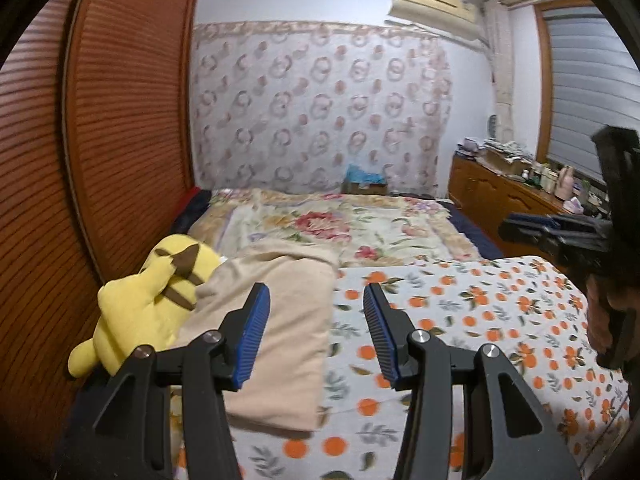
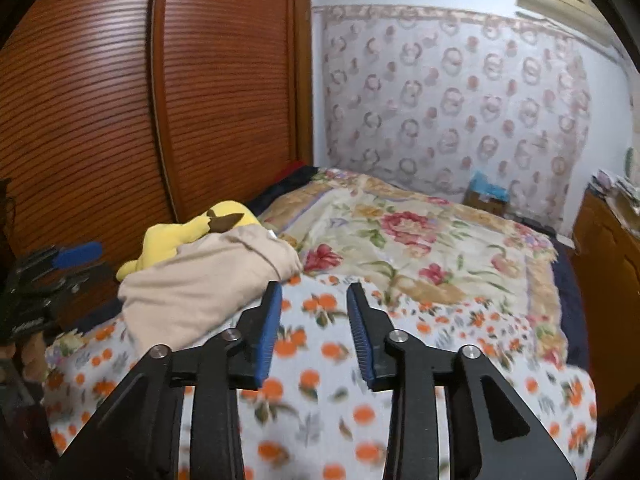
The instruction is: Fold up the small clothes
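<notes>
A folded beige garment (image 1: 280, 320) lies on the orange-print sheet (image 1: 480, 320) at the bed's left side, against a yellow plush toy (image 1: 152, 304). My left gripper (image 1: 316, 300) is open and empty, held above the garment's right edge. My right gripper (image 2: 314, 300) is open and empty above the orange-print sheet (image 2: 320, 400), just right of the beige garment (image 2: 200, 288). The right gripper also shows in the left wrist view (image 1: 532, 232) at the far right. The left gripper shows at the left edge of the right wrist view (image 2: 72, 256).
A brown louvred wardrobe (image 1: 120, 120) runs along the bed's left side. A floral quilt (image 2: 420, 248) covers the far half of the bed. A wooden dresser (image 1: 500, 196) with clutter stands at the right. The plush toy (image 2: 180, 232) lies by the wardrobe.
</notes>
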